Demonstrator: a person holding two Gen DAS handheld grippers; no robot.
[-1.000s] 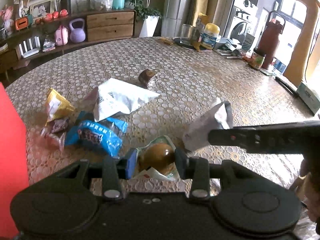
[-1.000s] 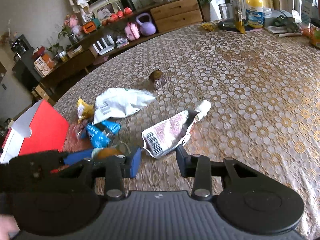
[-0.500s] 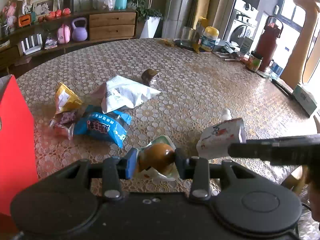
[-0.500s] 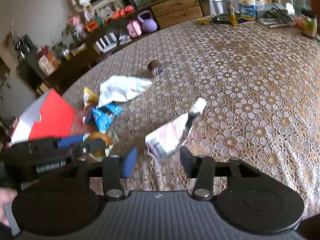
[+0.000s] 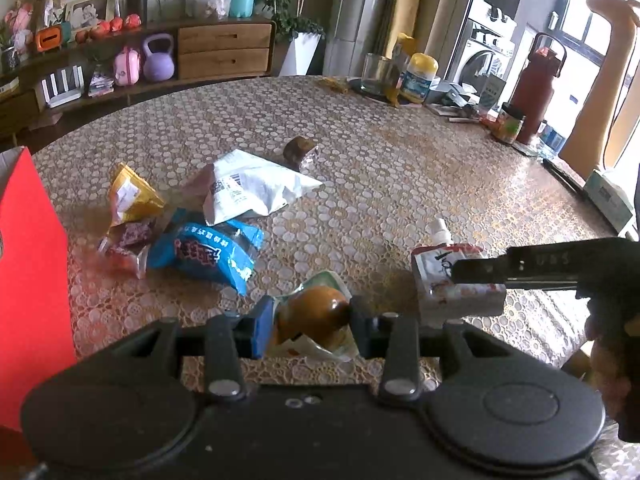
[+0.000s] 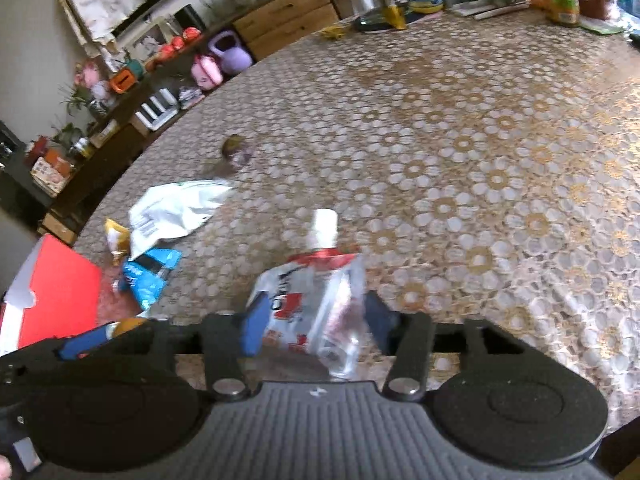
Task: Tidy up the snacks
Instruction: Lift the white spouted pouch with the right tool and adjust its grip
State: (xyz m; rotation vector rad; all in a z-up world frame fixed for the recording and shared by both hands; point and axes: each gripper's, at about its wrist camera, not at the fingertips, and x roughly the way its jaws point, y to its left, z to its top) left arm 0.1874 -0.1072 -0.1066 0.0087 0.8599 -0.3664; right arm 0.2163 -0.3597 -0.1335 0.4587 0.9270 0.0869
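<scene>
Brown and glossy, a sealed snack packet sits clamped between the pads of the left hand-held gripper, lifted just above the table, presumably so it can be carried off without dragging the lace cloth. Just to that gripper's right, the right hand-held gripper is closed on the body of a spouted drink pouch, cap pointing away from it, so both tools are loaded at once. Ahead and to the left lie the loose snacks not yet sorted: a blue packet, a yellow one, a white bag and, farther off, a small brown wrapped sweet. A red box stands at the far left, probably the destination.
</scene>
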